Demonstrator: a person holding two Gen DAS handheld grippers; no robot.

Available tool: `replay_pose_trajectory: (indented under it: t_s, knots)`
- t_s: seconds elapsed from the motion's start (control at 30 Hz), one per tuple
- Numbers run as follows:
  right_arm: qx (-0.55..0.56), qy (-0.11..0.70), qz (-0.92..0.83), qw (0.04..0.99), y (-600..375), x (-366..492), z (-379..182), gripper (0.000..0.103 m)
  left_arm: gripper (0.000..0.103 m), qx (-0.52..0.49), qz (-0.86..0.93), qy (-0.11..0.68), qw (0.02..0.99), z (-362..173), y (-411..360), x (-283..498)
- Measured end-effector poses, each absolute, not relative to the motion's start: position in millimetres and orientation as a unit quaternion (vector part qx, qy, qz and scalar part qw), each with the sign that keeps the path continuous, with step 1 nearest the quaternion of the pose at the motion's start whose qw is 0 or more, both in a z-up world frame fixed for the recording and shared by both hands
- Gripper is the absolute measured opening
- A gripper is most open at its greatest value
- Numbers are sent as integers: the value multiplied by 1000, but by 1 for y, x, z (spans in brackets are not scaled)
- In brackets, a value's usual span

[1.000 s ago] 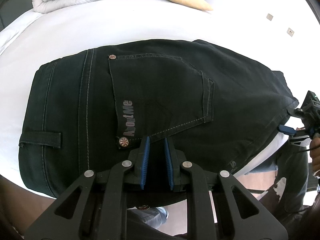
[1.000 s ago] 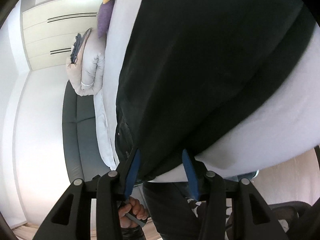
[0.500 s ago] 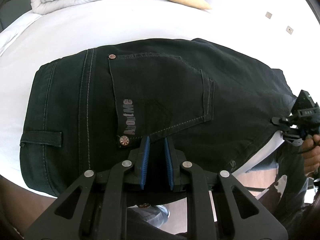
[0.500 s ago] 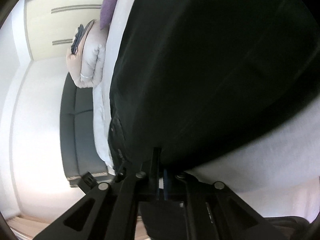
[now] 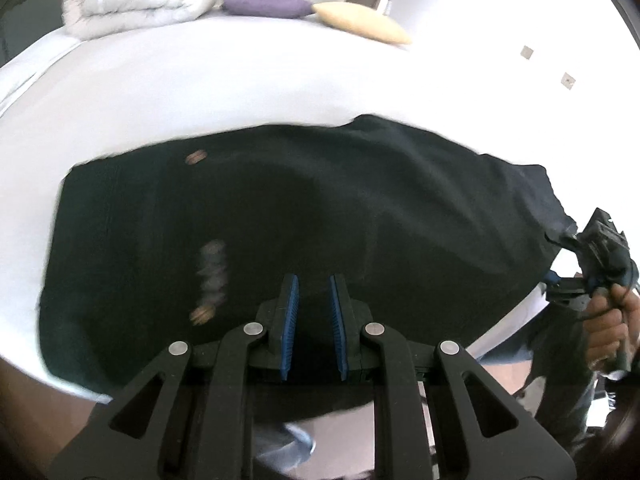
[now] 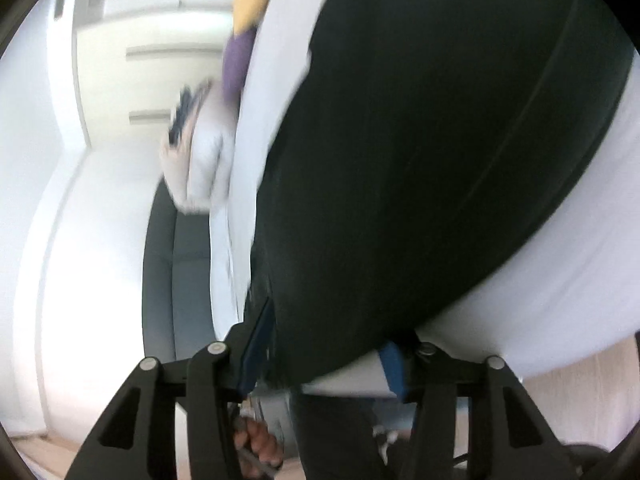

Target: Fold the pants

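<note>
Your left gripper (image 5: 313, 322) has its blue-padded fingers (image 5: 289, 320) parted by a narrow gap, with nothing pinched between them. The near edge of the black pants (image 5: 320, 216) lies just under and ahead of the tips; whether the pads touch the cloth is hard to tell through the blur.

Your right gripper (image 6: 324, 356) stands with its fingers (image 6: 258, 350) spread wide, and the end of the pants (image 6: 420, 160) runs down into the gap between them, closer to the left pad than to the right one. Neither pad is clamped on the fabric.

The pants lie folded flat on the white bed (image 5: 200, 92), near its front edge. At the far side of the bed sit a folded duvet (image 5: 140, 4), a purple pillow (image 5: 266, 4) and a yellow pillow (image 5: 360, 22).
</note>
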State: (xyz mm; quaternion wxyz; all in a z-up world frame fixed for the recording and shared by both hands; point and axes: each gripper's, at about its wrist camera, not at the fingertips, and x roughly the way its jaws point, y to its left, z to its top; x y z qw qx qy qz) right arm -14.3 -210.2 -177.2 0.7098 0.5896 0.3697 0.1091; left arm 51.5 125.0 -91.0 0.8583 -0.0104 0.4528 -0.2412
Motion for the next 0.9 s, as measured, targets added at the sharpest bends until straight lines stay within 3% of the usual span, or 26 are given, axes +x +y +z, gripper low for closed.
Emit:
replay_pose_trajectory:
  t_s: [0.07,0.13,0.2,0.37,0.5,0.67,0.73,0.9]
  knots:
    - [606,357,93,705,-229,-17,-182,39,16,4,-252,459,852,-96,107,58]
    - [608,358,73,705,-242,-21,-188,8,16,21,-251,474,843,-109,96,64]
    - [612,359,63,702,-250,-26,-196,0,16,24,-247,479,842,-118,95,67]
    - [591,356,67,721,-256,-34,-196,1,16,-10,-256,480,839,-120,117,69]
    - [524,382,49,759,-260,-38,-160,32,16,-26,-247,469,848,-107,120,72]
    - [436,357,73,823,-250,-24,-106,29,16,-24,-269,456,848,-83,104,90]
    - [427,370,103,818,-234,1,-109,18,16,2,-276,451,849,-80,85,104]
    - [424,447,120,779,-184,69,-131,16,16,45,-285,456,842,-79,39,144]
